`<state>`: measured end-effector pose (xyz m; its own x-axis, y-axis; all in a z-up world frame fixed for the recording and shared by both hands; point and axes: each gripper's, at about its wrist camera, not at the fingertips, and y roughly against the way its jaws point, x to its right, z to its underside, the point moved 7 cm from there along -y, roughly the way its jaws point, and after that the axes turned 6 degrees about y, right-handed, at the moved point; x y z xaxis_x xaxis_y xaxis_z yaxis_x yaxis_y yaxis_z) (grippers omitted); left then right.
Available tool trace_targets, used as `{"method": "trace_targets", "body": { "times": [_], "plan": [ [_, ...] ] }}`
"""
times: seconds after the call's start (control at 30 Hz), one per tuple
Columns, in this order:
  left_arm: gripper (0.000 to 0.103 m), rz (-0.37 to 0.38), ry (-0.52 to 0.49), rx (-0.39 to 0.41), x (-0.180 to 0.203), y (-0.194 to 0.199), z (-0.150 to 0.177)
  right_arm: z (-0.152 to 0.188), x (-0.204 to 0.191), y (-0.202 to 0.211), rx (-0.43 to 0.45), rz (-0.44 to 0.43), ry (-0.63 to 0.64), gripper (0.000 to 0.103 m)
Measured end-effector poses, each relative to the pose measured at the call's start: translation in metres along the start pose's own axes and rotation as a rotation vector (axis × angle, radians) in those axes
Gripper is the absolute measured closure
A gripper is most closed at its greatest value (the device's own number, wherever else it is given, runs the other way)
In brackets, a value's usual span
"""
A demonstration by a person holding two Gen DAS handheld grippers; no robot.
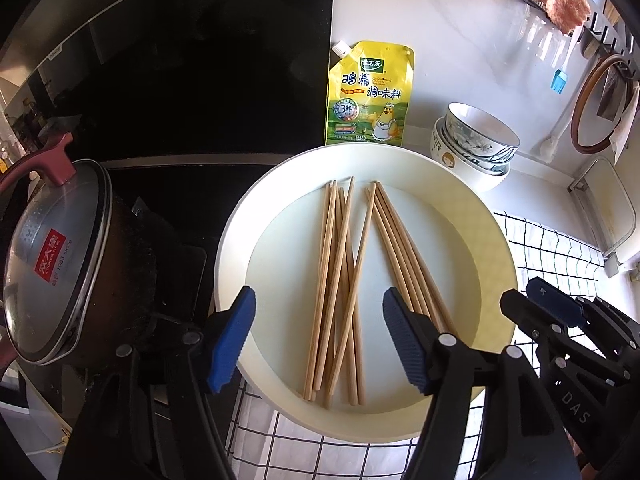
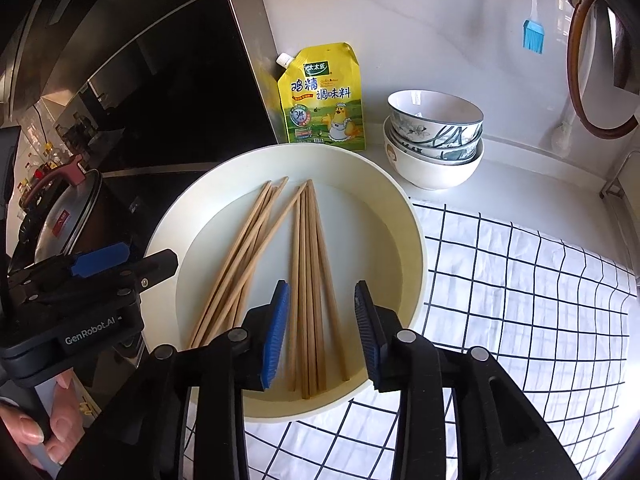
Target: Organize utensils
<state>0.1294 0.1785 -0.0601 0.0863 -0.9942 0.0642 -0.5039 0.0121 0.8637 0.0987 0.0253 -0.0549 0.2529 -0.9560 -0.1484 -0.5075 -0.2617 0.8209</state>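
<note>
Several wooden chopsticks [image 1: 340, 288] lie in two loose bunches in a round cream basin [image 1: 496, 240], also seen in the right wrist view [image 2: 308, 280] inside the basin [image 2: 416, 240]. My left gripper [image 1: 318, 340] is open and empty, hovering over the near ends of the left bunch. My right gripper [image 2: 322, 332] is open and empty, straddling the near ends of the right bunch from above. The right gripper also shows at the right of the left wrist view [image 1: 560, 312]; the left gripper shows at the left of the right wrist view [image 2: 104, 268].
A yellow seasoning pouch [image 1: 368, 96] leans on the wall behind the basin. Stacked bowls [image 1: 472, 144] stand at the back right. A lidded pot [image 1: 52, 264] sits on the black stove at left. A checked cloth [image 2: 520, 300] covers the counter under and right of the basin.
</note>
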Motion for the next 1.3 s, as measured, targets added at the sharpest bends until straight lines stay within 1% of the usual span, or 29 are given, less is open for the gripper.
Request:
{"method": "trace_targets", "body": {
  "times": [0.13, 0.3, 0.57, 0.63, 0.67, 0.83, 0.93, 1.07, 1.3],
  "plan": [
    [0.031, -0.001, -0.002, 0.000, -0.001, 0.000, -0.001, 0.001, 0.001, -0.001, -0.002, 0.007, -0.005, 0.067],
    [0.024, -0.006, -0.006, 0.001, -0.002, -0.002, -0.001, 0.000, 0.003, -0.001, -0.001, 0.015, -0.007, 0.062],
    [0.020, -0.012, -0.006, -0.010, -0.004, -0.005, -0.001, 0.001, 0.005, -0.003, -0.009, 0.027, -0.009, 0.054],
    [0.014, -0.014, -0.007, -0.012, -0.005, -0.006, 0.000, 0.001, 0.004, -0.004, -0.012, 0.030, -0.006, 0.054],
    [0.013, -0.015, -0.007, -0.012, -0.005, -0.006, 0.000, 0.001, 0.004, -0.004, -0.013, 0.030, -0.006, 0.054],
    [0.012, -0.026, -0.009, -0.017, -0.006, -0.008, 0.001, 0.001, 0.004, -0.005, -0.016, 0.034, -0.005, 0.054],
    [0.009, -0.035, -0.017, -0.021, -0.007, -0.010, 0.001, 0.001, 0.005, -0.005, -0.017, 0.035, -0.004, 0.054],
    [0.009, -0.048, -0.026, -0.026, -0.006, -0.012, 0.002, 0.002, 0.005, -0.006, -0.020, 0.034, -0.005, 0.054],
    [0.009, -0.044, -0.025, -0.032, -0.006, -0.014, 0.003, 0.003, 0.005, -0.007, -0.021, 0.035, -0.004, 0.054]
  ]
}}
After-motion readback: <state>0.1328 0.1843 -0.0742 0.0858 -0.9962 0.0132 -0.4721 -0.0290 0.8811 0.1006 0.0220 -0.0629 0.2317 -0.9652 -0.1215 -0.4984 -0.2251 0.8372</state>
